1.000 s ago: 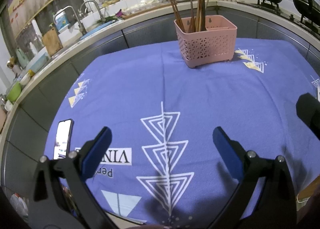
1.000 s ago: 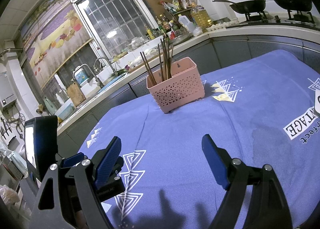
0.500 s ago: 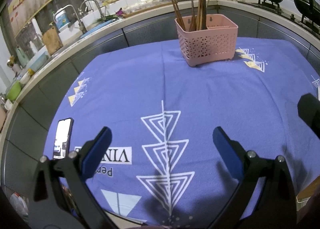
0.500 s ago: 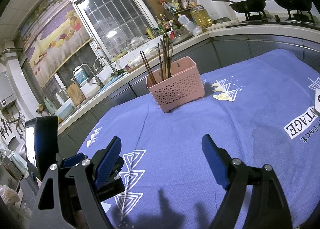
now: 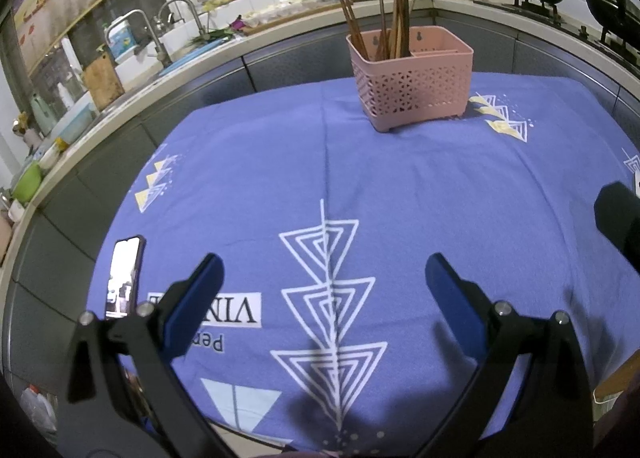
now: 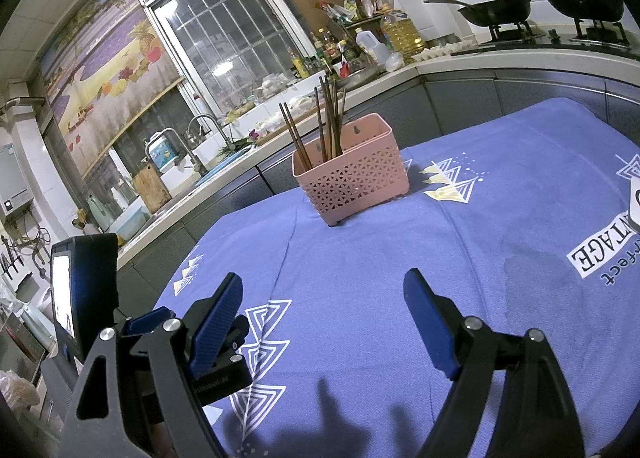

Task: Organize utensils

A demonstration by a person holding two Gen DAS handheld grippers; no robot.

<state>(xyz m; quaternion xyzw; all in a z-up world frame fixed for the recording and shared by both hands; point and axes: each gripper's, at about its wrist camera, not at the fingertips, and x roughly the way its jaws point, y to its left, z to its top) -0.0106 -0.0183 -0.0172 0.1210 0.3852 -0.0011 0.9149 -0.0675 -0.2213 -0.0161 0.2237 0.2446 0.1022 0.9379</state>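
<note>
The chopsticks (image 5: 394,14) stand in the left compartment of the pink basket (image 5: 416,92), which sits at the far side of the blue tablecloth (image 5: 400,198), a little right of the middle. The right compartment looks empty from here, but its bottom is hidden by the wall. The sticks look thin, stiff and light, probably wood, and smooth, so they may slip or turn between flat pads. I would take one by the upper part that rises above the rim, because the lower part is behind the lattice. The basket itself seems light plastic and could slide or tip if a stick is pulled sideways.

The left gripper (image 5: 322,282) is wide open and holds nothing, low over the near part of the cloth. The right gripper (image 6: 324,300) is also wide open and empty.

A phone (image 5: 124,276) lies near the left edge. No loose utensil is visible on the cloth. How many sticks there are is hard to count, since they overlap
</note>
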